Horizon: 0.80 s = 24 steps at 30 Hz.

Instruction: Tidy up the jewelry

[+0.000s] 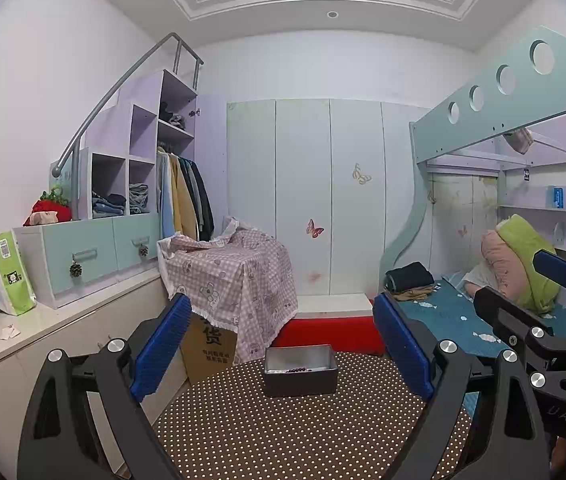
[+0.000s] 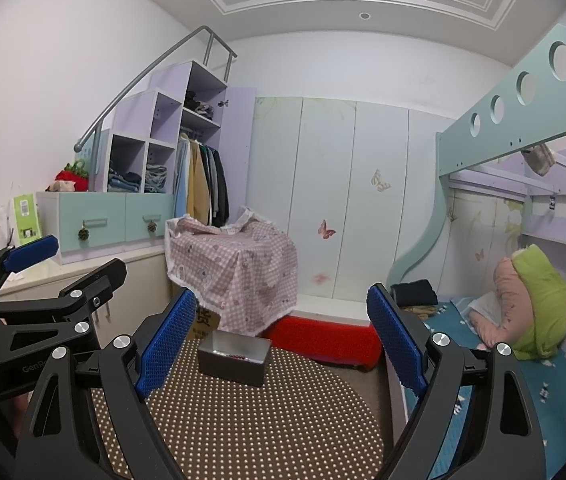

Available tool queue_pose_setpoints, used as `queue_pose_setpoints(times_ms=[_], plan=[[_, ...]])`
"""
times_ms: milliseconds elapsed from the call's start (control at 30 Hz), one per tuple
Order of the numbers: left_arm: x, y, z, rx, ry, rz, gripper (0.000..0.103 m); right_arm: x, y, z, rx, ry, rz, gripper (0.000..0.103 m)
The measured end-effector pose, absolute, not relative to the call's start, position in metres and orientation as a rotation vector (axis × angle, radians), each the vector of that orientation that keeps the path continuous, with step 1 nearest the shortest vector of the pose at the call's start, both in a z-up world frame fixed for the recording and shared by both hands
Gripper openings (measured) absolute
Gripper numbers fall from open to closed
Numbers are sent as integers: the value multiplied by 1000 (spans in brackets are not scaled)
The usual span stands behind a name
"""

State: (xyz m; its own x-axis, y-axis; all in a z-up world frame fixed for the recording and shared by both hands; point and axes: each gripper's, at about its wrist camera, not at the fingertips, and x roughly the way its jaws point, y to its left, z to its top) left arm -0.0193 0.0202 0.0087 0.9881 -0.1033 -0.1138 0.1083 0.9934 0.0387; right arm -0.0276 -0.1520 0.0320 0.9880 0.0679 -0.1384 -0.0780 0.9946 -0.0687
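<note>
In the left wrist view, at nine o'clock a green-and-white bag (image 1: pixel 10 272) leans on the white counter (image 1: pixel 63 316). Toward ten o'clock stands the stepped shelf unit (image 1: pixel 139 148) with hanging clothes. The left gripper (image 1: pixel 283 344) has its jaws spread wide with nothing between the blue pads (image 1: pixel 161 344). At centre, just below the middle, a small dark box (image 1: pixel 301 370) sits on the round polka-dot table (image 1: pixel 283 432); a string of dark beads (image 1: pixel 297 370) lies inside it. Behind the box at twelve o'clock is a checked cloth (image 1: pixel 235 272) draped over something, with a cardboard carton (image 1: pixel 209 350) under it. At three o'clock the right gripper (image 1: pixel 523 280) shows from the side, above the blue bed (image 1: pixel 451 316).

In the right wrist view, the left gripper (image 2: pixel 75 256) appears at nine o'clock. The right gripper (image 2: pixel 281 336) is open wide and empty. The box (image 2: pixel 233 358) lies at its eleven o'clock, beads (image 2: pixel 239 357) inside. A green pillow (image 2: pixel 543 300) rests at three o'clock.
</note>
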Motion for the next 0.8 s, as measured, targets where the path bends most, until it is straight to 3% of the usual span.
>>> queue_pose_setpoints(times_ms=[800], plan=[[-19,20,9,40,111,-114,90,-27,-152,31,-80,137,70,85]])
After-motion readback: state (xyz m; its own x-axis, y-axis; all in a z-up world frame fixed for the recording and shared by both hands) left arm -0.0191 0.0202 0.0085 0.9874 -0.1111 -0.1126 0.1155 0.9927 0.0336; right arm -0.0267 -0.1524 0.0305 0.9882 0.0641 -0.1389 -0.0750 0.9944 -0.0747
